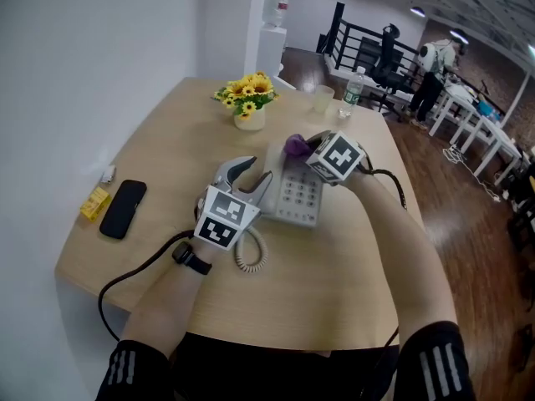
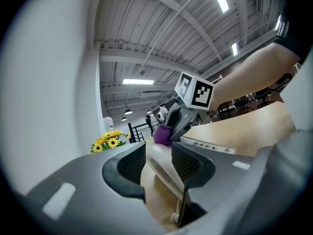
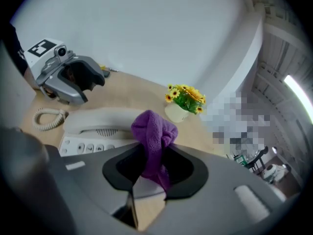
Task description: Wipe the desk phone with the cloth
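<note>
Right gripper [image 3: 155, 164]: jaws pinched on the purple cloth [image 3: 153, 131], the bunched end held over the far top edge of the desk phone [image 1: 294, 197] on the wooden desk [image 1: 334, 282]. Left gripper [image 2: 159, 164]: jaws spread, straddling the phone's handset [image 2: 157, 156] at the left side, with a gap showing beside one pad. Coiled cord [image 1: 247, 256] lies just in front of the phone.

Desk phone [image 1: 297, 195] on table [image 1: 334, 274], flower pot [image 1: 249, 119] behind it, mobile phone [image 1: 123, 209] to left

Nothing legible; markings on the desk phone [image 1: 297, 195] are too small.
</note>
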Motion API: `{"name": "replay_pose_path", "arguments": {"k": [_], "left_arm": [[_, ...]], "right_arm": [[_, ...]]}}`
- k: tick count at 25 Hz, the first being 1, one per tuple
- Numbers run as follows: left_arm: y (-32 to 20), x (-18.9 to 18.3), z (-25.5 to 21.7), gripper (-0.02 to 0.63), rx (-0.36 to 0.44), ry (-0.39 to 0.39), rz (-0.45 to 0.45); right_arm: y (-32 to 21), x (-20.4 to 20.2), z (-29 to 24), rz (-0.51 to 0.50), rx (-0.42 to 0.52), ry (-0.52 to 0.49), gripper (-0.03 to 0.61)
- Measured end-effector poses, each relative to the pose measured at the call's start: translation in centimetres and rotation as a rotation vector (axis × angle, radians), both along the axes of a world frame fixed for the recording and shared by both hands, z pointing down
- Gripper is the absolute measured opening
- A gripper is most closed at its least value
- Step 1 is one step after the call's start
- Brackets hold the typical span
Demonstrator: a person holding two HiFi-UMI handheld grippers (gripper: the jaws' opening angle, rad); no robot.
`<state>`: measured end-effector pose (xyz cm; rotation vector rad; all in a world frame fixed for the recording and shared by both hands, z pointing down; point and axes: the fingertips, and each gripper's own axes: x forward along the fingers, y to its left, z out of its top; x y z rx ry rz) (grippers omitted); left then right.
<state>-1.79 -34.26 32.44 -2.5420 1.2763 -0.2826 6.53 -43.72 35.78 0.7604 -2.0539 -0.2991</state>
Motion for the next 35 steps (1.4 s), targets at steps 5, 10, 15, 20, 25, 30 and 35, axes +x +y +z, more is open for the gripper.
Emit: {"name": "replay_pose_path", "arguments": {"k": [5,10,15,20,25,30,35], "left_arm": [[0.0,0.0,-0.1,0.160,0.007,-0.001,0.000],[0.1,0.0,0.0,0.160,0.008,-0.001,0.004],[0.1,0.0,-0.2,0.160,0.010,-0.003,0.001],[0.2,0.1,-0.1,0.160,0.008,-0.004,0.001],[0.1,0.3,-0.1,0.160,0.006,-0.003,0.008],[0.1,0.2,-0.1,0.160,0.009,-0.004,0.006],[0.2,0.2,-0.2,0.160,0.010,-0.004,0.008]], "right_arm": [[0.4,4.8,0.2,0.054,-0.005,0.049,0.121],[0.3,8.3,-0.8,0.126,0.021,0.072,0.121],[1.1,3.8,-2.9,0.063,0.044,-0.041,0.121],[2.0,-2.0,-1.2,-0.017,0.029,-0.012,0.121],[2.1,-0.2,0.7,-0.001,-0.008,0.008,0.121],[3.2,4.2,1.3,0.017,-0.032,0.057,0.121],[3.2,6.8,0.2,0.054,-0.011,0.066,0.121]]}}
